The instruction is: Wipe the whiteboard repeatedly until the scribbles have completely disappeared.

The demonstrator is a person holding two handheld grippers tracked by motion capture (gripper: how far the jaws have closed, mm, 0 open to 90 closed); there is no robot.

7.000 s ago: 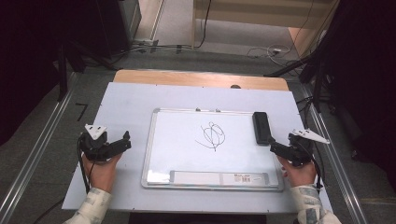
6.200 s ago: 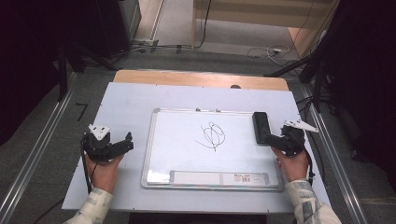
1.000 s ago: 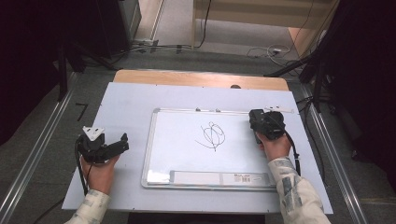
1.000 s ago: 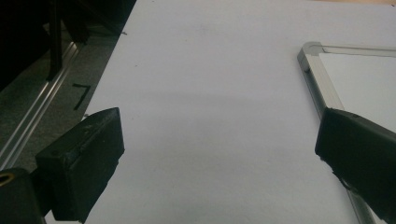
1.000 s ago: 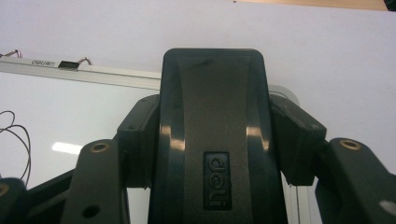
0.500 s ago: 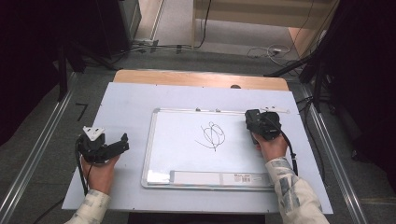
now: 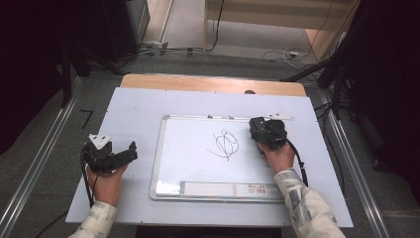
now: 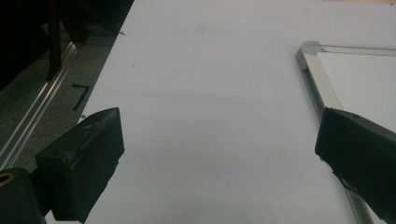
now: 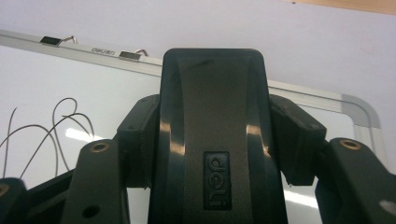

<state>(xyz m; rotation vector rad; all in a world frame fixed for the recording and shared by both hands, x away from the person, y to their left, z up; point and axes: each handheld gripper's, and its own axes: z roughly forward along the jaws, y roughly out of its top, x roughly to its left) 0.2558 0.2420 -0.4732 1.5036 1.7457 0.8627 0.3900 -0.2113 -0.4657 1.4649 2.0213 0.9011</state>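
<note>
A white board with a silver metal frame (image 7: 198,171) is lying flat on the pale blue table top (image 7: 138,106). A black scribble of loops (image 7: 225,144) is sitting in the middle of the board, with nothing in the way between it and the black plastic eraser block (image 9: 212,140). The right gripper (image 7: 262,133) is squeezing that eraser tight between its jaws, over the board's top right part, just beside the scribble. Seven seconds ago the eraser was lying alone by the board's right edge; now it is being held nearer the scribble. The right hand (image 7: 278,156) is reaching forward over the board. The left gripper (image 8: 210,154) is resting left of the board, jaws wide and empty.
</note>
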